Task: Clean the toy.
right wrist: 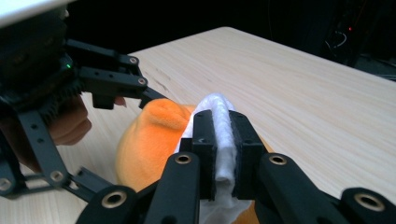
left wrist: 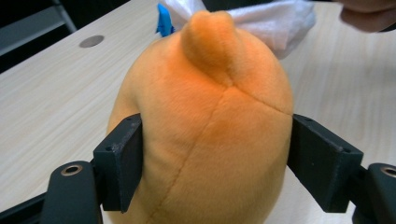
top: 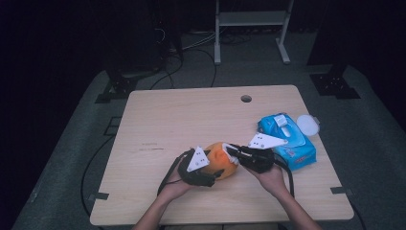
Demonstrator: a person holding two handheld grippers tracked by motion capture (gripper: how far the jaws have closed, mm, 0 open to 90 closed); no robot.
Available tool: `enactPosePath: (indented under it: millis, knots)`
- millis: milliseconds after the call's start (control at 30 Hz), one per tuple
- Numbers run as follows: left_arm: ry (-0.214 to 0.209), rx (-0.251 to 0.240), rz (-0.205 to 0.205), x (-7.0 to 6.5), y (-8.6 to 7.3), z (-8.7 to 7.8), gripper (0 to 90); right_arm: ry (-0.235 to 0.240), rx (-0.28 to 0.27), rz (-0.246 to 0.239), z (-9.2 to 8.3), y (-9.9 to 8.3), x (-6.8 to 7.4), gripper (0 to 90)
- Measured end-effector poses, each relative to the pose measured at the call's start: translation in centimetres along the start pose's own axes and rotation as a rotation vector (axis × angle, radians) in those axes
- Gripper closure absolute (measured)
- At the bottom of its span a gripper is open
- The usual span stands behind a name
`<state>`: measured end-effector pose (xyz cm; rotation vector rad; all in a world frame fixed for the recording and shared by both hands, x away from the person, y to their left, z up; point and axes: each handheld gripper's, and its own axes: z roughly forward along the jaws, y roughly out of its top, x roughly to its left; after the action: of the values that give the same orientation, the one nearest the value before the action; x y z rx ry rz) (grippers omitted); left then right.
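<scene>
An orange plush toy (top: 221,158) lies on the table near the front middle. My left gripper (top: 215,168) holds it from the left; in the left gripper view both pads (left wrist: 122,161) press on the flanks of the plush toy (left wrist: 210,130). My right gripper (top: 231,151) comes in from the right, shut on a folded white wipe (right wrist: 219,105) that rests against the plush toy (right wrist: 149,135). The wipe (left wrist: 275,23) shows behind the toy's top bump in the left gripper view.
A blue pack of wipes (top: 287,139) lies right of the grippers, with a round white lid (top: 307,124) beside it. The wooden table (top: 191,120) has a cable hole (top: 246,98) near its far edge. A metal stand (top: 251,19) sits on the floor beyond.
</scene>
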<state>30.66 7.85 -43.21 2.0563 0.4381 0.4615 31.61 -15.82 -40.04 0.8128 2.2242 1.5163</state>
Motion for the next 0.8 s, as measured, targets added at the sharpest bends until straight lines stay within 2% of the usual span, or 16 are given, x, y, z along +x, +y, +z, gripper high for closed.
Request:
enactPosePath:
  millis: [133, 200, 267, 333, 400, 500, 600, 667, 733, 800]
  knots:
    - [-0.070, -0.016, -0.003, -0.6, 0.0, 0.3, 25.7, -0.016, 0.035, -0.010, -1.1, -1.1, -0.5, 81.5]
    - [-0.124, -0.022, -0.011, -0.9, 0.2, 0.3, 25.8, -0.019, 0.047, 0.003, -1.7, -1.6, -0.8, 81.2]
    - [-0.158, -0.033, -0.028, -1.1, 0.2, 0.3, 25.8, -0.013, 0.066, 0.008, -2.2, -2.1, -1.3, 81.1]
    - [-0.176, -0.033, -0.025, -1.3, 0.2, 0.3, 27.3, -0.012, 0.077, 0.013, -2.7, -2.4, -1.6, 81.1]
    - [-0.204, -0.037, -0.020, -1.5, 0.2, 0.3, 32.1, -0.026, 0.067, 0.012, -3.2, -2.4, -1.7, 81.1]
    - [-0.245, -0.037, -0.019, -1.9, 0.3, 0.3, 33.4, -0.007, 0.034, 0.027, -3.5, -1.8, -1.3, 81.1]
    - [-0.272, -0.032, -0.011, -1.9, 0.3, 0.1, 31.8, 0.003, 0.060, -0.001, -3.0, -1.8, -0.8, 81.1]
    - [-0.305, -0.040, -0.015, -1.7, 0.4, -0.3, 28.3, 0.015, 0.072, -0.003, -2.9, -2.1, -0.5, 81.1]
    - [-0.334, -0.070, -0.017, -1.5, 0.9, -0.8, 25.8, 0.029, 0.088, -0.006, -3.1, -2.5, -0.4, 81.1]
    - [-0.334, -0.120, -0.003, -1.3, 1.3, -1.3, 19.7, 0.037, 0.106, -0.027, -3.4, -2.9, -0.1, 81.1]
